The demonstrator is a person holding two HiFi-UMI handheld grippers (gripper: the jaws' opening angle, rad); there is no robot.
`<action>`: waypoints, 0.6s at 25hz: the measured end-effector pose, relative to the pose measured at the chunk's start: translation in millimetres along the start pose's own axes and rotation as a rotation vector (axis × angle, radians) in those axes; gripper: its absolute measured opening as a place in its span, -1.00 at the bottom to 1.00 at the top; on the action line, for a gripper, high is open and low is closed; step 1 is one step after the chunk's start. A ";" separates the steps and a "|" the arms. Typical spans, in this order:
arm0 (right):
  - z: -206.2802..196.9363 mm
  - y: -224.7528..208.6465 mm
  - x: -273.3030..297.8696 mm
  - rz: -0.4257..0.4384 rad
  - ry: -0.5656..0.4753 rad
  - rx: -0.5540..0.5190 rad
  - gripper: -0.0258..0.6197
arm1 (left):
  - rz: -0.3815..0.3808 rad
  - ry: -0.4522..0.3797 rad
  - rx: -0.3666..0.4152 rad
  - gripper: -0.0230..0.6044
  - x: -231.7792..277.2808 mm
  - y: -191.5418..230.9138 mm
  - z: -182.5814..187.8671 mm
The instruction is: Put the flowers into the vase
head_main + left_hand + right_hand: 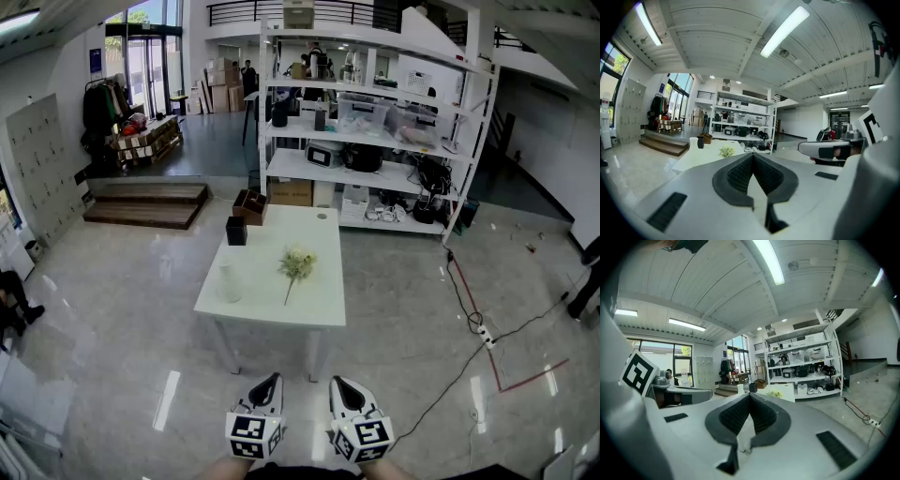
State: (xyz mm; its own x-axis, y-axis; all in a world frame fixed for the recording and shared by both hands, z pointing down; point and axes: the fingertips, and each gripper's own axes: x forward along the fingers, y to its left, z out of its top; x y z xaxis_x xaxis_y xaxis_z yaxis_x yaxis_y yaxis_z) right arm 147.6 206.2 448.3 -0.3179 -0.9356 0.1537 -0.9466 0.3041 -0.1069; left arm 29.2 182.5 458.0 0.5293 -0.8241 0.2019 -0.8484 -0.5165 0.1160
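flowers lie on the table, both grippers shut and held well back

a wide hall with a glossy pale floor (112,309), and a tall white shelving unit (375,141) full of boxes and gear at the back. a low wooden platform (145,204) sits over to the left. in the middle of the floor stands a white table (319,305), well apart from the two grippers at the bottom of the head view.

the flowers (296,264), a pale yellow-green bunch with a thin stem pointing toward the near edge, lie flat near the middle of the table top. the vase (230,281), white and narrow-necked, stands upright to their left, near the table's left edge and apart from the bunch. a small black container (236,231) stands further back on the same side, and a brown box (249,204) sits at the far left corner. a dark cable (469,309) trails over the floor to the right of the table.

the left gripper (272,379) and the right gripper (339,382) sit side by side, aimed roughly toward the table. in each gripper's own view the ribbed dark pads meet at their tips with nothing between them, so both tongs are closed and empty.
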 end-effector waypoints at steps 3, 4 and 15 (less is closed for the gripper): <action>-2.0 0.6 0.9 0.000 0.004 0.000 -0.91 | -0.002 0.001 0.000 -0.92 0.4 0.3 -0.5; -2.5 0.9 1.5 0.000 0.006 -0.002 -0.91 | -0.002 0.001 0.000 -0.92 0.7 0.8 -0.6; 1.6 2.0 2.3 0.006 -0.027 0.062 -0.91 | -0.009 0.000 -0.003 -0.92 -0.8 3.0 -1.1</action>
State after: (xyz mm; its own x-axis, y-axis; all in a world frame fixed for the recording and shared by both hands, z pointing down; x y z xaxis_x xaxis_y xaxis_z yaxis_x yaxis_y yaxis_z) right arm 145.1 204.3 446.8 -0.3213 -0.9384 0.1269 -0.9393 0.2988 -0.1684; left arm 26.2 181.8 459.2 0.5372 -0.8192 0.2008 -0.8435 -0.5235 0.1204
